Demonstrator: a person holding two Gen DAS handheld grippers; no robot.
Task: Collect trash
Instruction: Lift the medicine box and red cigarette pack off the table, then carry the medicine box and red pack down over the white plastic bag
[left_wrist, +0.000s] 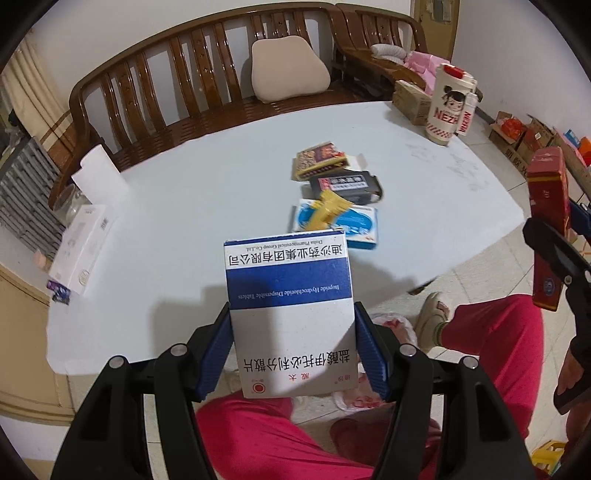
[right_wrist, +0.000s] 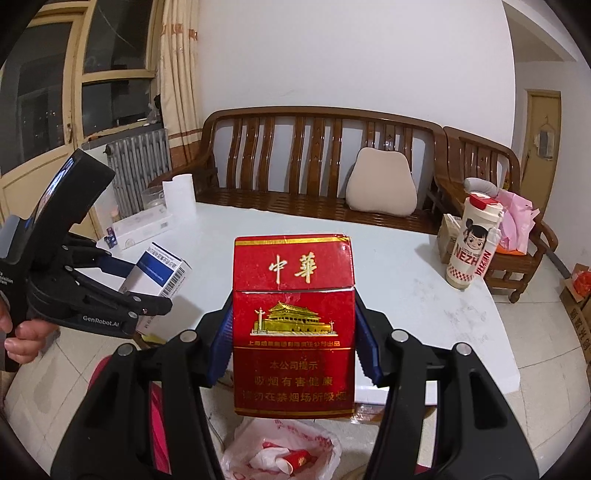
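left gripper (left_wrist: 293, 347): closed on blue-white medicine box (left_wrist: 290, 306), held above table edge (left_wrist: 110, 332) | right gripper (right_wrist: 293, 347): clamped on red cigarette pack (right_wrist: 293, 325), above plastic bag (right_wrist: 280, 454) | risk: bag mouth could be missed if boxes are released early

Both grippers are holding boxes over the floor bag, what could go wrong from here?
1. The plastic bag mouth is small and slumped; the red cigarette pack or the blue and white medicine box could land on the tiles.
2. Each box is pinched only by its lower sides, so it might tilt or slip from the right gripper or left gripper.
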